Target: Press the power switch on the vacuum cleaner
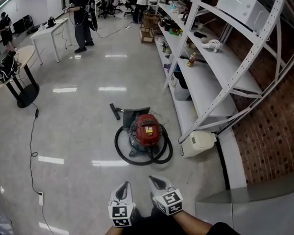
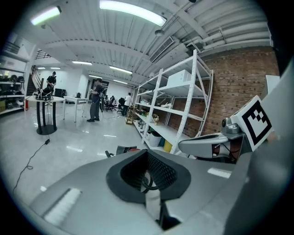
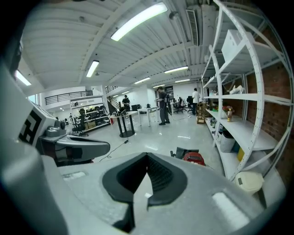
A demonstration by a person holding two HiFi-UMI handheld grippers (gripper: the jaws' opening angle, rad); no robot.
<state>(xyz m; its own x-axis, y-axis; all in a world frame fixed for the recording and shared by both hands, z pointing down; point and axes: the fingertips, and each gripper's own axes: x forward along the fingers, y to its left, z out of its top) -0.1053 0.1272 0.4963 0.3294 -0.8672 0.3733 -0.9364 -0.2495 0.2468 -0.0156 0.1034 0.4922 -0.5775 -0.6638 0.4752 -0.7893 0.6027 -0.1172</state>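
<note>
The red vacuum cleaner (image 1: 146, 129) sits on the glossy floor ahead of me, its black hose (image 1: 123, 152) coiled round it and its floor nozzle (image 1: 116, 111) lying behind. It also peeks over the jaws in the right gripper view, vacuum cleaner (image 3: 194, 158), and barely in the left gripper view, vacuum cleaner (image 2: 130, 148). My left gripper (image 1: 124, 187) and right gripper (image 1: 157, 180) hang side by side near my body, well short of the machine. Both are shut with nothing between the jaws: left gripper (image 2: 148, 152), right gripper (image 3: 147, 155).
A white metal shelving rack (image 1: 218, 72) with assorted items runs along the brick wall at right. A cream canister (image 1: 199, 140) lies at its foot beside the vacuum. A black cable (image 1: 31, 149) trails over the floor at left, near a round table (image 1: 19, 81). People stand far back.
</note>
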